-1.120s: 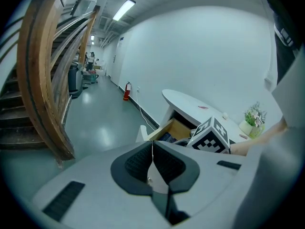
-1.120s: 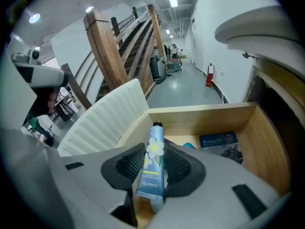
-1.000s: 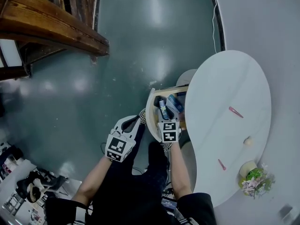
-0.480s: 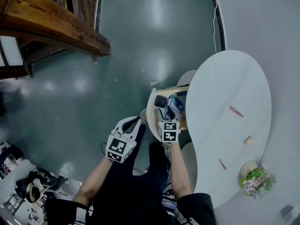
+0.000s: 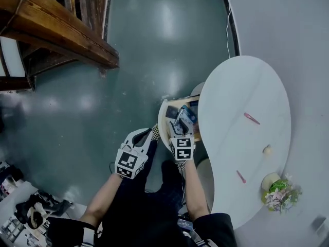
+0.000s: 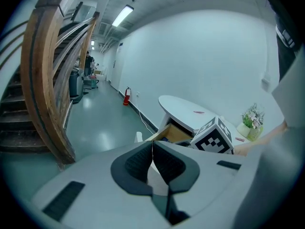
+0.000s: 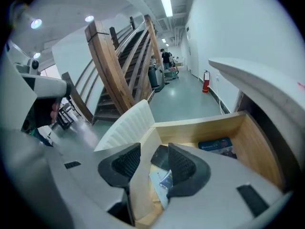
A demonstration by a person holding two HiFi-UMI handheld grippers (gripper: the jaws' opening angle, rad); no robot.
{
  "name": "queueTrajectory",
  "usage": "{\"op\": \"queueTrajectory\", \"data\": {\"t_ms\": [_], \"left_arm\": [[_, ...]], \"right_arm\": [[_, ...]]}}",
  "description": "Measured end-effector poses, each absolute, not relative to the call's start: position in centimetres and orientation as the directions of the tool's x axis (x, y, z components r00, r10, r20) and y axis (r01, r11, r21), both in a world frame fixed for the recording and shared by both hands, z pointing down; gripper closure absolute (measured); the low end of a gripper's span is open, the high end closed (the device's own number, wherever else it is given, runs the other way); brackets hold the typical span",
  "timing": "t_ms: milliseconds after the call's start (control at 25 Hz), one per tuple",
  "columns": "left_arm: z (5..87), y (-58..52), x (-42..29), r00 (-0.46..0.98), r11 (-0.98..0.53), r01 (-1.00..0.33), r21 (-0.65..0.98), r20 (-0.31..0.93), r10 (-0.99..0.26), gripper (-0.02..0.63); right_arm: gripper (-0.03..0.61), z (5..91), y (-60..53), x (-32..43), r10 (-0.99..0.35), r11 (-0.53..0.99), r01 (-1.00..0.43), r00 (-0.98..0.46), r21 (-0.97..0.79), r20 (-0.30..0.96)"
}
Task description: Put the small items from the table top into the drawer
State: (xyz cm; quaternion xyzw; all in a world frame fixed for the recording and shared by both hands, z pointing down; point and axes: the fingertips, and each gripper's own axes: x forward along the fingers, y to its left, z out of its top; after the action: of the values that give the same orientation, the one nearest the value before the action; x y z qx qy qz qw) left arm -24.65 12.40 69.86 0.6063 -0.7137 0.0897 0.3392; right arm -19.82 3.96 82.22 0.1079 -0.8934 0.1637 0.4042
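Drawer (image 5: 165, 118) sits open at the white table's (image 5: 231, 96) left edge. Left gripper (image 6: 152, 163) is clamped shut, empty. Right gripper (image 7: 155, 163) is over the drawer, jaws wide, gripping nothing. Only its view shows the blue packet (image 7: 217, 145) inside. Head view adds pink bits (image 5: 251, 118) on the tabletop, glossy floor (image 5: 144, 50), wooden stairs (image 5: 51, 30).

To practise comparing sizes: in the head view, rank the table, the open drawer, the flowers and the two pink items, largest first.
1. table
2. drawer, partly covered by a gripper
3. flowers
4. upper pink item and lower pink item: they look alike, so tied.
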Motion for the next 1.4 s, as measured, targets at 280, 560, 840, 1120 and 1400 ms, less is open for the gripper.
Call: {"op": "queueTrajectory", "data": {"t_ms": [280,560,840,1120,1400], "left_arm": [[66.1,11.8,-24.8,-0.044,0.227,-0.938,0.263,0.558,-0.829,0.594],[61.1,10.7,-23.9,-0.05,0.185,-0.955,0.23,0.492,-0.869,0.594],[55.8,9.7,-21.9,-0.051,0.15,-0.968,0.202,0.426,-0.903,0.594],[50.8,8.5,-19.6,-0.036,0.104,-0.98,0.167,0.365,-0.93,0.594],[46.0,6.9,-15.9,0.008,0.026,-0.994,0.107,0.305,-0.952,0.594]], "right_arm": [[0.383,76.2,4.4,-19.7,-0.068,0.934,-0.294,-0.706,-0.205,0.705],[0.417,69.4,3.2,-18.5,-0.141,0.934,-0.316,-0.755,-0.166,0.64],[0.459,62.2,1.8,-15.9,-0.228,0.927,-0.354,-0.798,-0.127,0.558],[0.512,54.8,0.6,-12.5,-0.319,0.906,-0.41,-0.829,-0.11,0.459],[0.531,48.3,-0.9,-7.1,-0.443,0.865,-0.496,-0.825,-0.074,0.35]]}}
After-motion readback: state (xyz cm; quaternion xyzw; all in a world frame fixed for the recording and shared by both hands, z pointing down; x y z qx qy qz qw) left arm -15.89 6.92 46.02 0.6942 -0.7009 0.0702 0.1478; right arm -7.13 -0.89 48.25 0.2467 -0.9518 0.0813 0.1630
